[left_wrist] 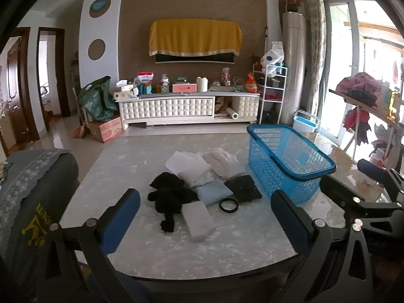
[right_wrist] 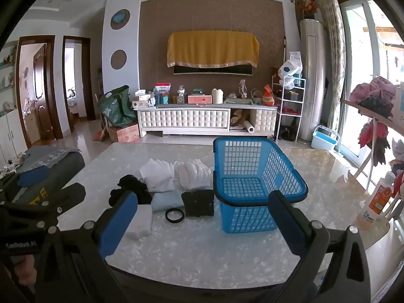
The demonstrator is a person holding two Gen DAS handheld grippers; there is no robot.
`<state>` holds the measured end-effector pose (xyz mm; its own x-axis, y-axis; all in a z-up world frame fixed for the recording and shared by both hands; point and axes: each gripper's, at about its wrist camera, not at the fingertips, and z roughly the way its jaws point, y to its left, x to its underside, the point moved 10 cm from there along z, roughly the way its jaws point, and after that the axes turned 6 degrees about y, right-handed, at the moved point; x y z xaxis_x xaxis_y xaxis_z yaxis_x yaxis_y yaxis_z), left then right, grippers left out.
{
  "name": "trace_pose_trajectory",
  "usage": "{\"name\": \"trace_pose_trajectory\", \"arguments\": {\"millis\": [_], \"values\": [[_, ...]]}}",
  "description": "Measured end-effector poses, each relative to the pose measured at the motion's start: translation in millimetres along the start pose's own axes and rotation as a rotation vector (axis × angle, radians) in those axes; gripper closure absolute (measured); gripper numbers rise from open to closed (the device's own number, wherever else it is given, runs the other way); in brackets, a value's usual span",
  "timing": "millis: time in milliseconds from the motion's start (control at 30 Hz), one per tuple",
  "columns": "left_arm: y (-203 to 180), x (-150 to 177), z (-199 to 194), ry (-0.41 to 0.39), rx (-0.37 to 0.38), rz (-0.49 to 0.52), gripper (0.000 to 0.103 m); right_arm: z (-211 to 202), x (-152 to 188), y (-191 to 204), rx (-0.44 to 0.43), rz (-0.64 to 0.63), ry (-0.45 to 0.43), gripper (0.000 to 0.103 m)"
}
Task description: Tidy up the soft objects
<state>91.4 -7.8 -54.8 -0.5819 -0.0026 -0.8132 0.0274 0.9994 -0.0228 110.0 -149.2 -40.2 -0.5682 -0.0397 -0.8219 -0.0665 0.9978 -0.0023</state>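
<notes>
Soft things lie in a cluster on the marble table (left_wrist: 176, 247): a black plush toy (left_wrist: 169, 197), a white sponge block (left_wrist: 198, 219), a light blue cloth (left_wrist: 214, 192), a black square pad (left_wrist: 243, 188), a black ring (left_wrist: 228, 205), and two white folded cloths (left_wrist: 192, 168) (left_wrist: 223, 162). An empty blue mesh basket (left_wrist: 287, 161) stands to their right. My left gripper (left_wrist: 204, 217) is open, above the table's near edge, facing the pile. My right gripper (right_wrist: 204, 219) is open, facing the basket (right_wrist: 252, 184) and the ring (right_wrist: 174, 216). Both are empty.
A dark chair back with a grey cover (left_wrist: 32, 202) stands at the table's left. An orange bottle (right_wrist: 378, 202) sits at the table's right edge. A clothes rack (right_wrist: 373, 116) is to the right, a TV cabinet (left_wrist: 189, 108) beyond the table.
</notes>
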Motion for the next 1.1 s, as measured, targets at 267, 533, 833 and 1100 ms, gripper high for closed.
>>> {"name": "trace_pose_trajectory", "arguments": {"millis": [267, 533, 833, 1100], "values": [[4.6, -1.7, -4.6, -0.007, -0.001, -0.006, 0.000, -1.6, 1.3, 2.1, -0.003, 0.001, 0.001, 0.000], [5.7, -2.7, -5.8, -0.008, 0.009, -0.005, 0.000, 0.0, 2.0, 3.1, -0.001, -0.001, 0.002, 0.000], [5.1, -2.6, -5.7, -0.008, 0.007, -0.003, 0.000, 0.4, 2.4, 3.2, -0.003, 0.003, 0.004, 0.000], [4.8, -2.2, -5.5, -0.010, 0.006, -0.004, 0.000, -1.2, 3.6, 0.2, -0.004, 0.004, 0.002, 0.000]]}}
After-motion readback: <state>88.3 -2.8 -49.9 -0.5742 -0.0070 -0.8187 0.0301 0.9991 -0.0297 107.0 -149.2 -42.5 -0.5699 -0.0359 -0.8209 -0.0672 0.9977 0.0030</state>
